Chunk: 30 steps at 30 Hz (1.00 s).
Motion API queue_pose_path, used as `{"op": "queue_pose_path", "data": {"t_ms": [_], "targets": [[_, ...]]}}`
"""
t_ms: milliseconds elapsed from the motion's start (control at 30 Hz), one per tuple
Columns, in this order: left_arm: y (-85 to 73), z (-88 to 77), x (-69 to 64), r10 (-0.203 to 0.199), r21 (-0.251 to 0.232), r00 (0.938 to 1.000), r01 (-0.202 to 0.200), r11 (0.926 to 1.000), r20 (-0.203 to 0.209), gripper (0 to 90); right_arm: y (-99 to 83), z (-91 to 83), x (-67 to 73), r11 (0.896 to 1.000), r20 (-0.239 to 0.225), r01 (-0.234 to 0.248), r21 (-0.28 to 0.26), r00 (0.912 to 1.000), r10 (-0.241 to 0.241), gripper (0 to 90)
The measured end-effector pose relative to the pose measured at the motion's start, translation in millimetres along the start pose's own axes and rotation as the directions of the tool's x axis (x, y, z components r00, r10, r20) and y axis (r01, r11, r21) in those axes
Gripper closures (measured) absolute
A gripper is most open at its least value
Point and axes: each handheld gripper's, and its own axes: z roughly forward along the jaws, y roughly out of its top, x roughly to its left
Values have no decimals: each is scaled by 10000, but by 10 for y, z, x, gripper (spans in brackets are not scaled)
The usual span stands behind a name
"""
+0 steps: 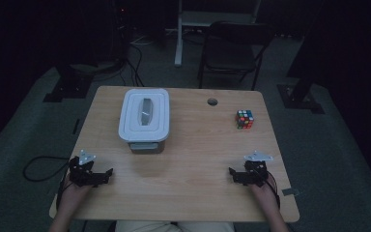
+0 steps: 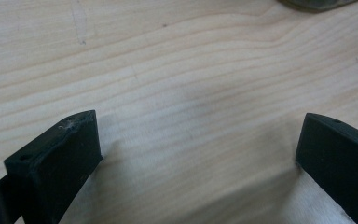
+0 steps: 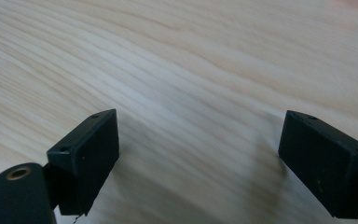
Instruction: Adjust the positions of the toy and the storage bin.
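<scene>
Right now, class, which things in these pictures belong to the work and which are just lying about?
Likely part of the work (a guess, nothing is held yet):
- left claw, open
- right claw, open
- lidded white box
- puzzle cube

Just lying about:
- folding chair behind the table
- cables on the floor

The left gripper (image 2: 198, 140) is hovering over bare wooden table (image 2: 177, 70), jaws standing wide apart with nothing between; a dark object's edge (image 2: 314, 3) is showing top right.
</scene>
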Motion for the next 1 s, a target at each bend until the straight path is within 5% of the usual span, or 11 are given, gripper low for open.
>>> {"op": "queue_pose_path", "data": {"t_ms": [600,867,1000], "targets": [[291,234,53,-122,-372,9998,129,9992,174,7,568,470,474,9932,-804,1142,-224,9900,-1157,128],[470,359,111,-311,-538,9995,312,9981,16,7,838,725,653,9911,-996,1292,-310,9863,-1317,128],[566,425,127,-99,-654,9999,105,9978,107,7,953,842,703,9927,-951,1160,-318,9884,-1186,142]]}}
